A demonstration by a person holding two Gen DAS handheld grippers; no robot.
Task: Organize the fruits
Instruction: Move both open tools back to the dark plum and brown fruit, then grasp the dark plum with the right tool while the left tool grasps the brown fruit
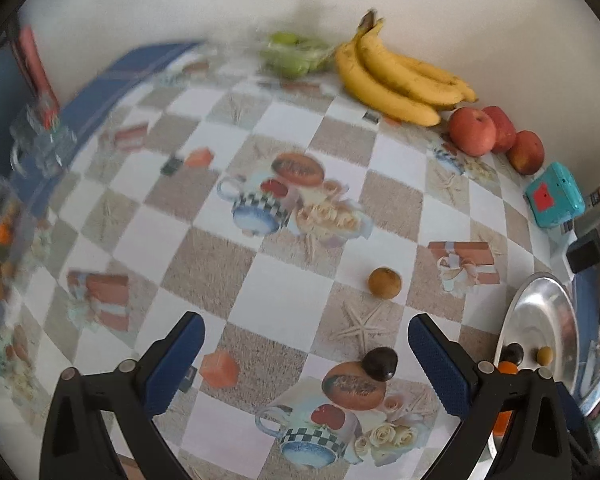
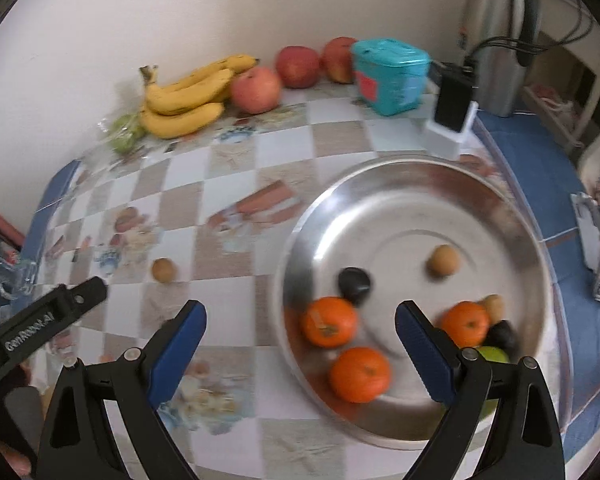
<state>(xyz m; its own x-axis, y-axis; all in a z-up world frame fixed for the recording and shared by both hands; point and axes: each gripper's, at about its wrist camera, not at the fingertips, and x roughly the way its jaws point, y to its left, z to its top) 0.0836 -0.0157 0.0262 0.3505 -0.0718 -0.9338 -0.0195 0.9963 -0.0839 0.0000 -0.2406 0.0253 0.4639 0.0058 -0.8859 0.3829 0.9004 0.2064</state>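
Note:
My left gripper (image 1: 306,354) is open and empty above the tablecloth. A dark plum-like fruit (image 1: 381,363) lies between its fingertips, nearer the right one. A small brown fruit (image 1: 385,283) lies further ahead. My right gripper (image 2: 300,340) is open and empty over the near rim of a steel tray (image 2: 420,176). The tray holds three oranges (image 2: 329,321), a dark fruit (image 2: 354,285), small brown fruits (image 2: 443,261) and a green fruit (image 2: 494,354). The same brown fruit (image 2: 163,269) lies on the cloth left of the tray. The left gripper's finger (image 2: 60,308) shows at the left.
Bananas (image 1: 396,76), three red apples (image 1: 473,131) and bagged green fruit (image 1: 294,54) sit along the back wall. A teal box (image 2: 390,76), a black charger on a white stand (image 2: 452,108) and a steel flask (image 2: 496,32) stand behind the tray. A glass mug (image 1: 40,144) is at the left edge.

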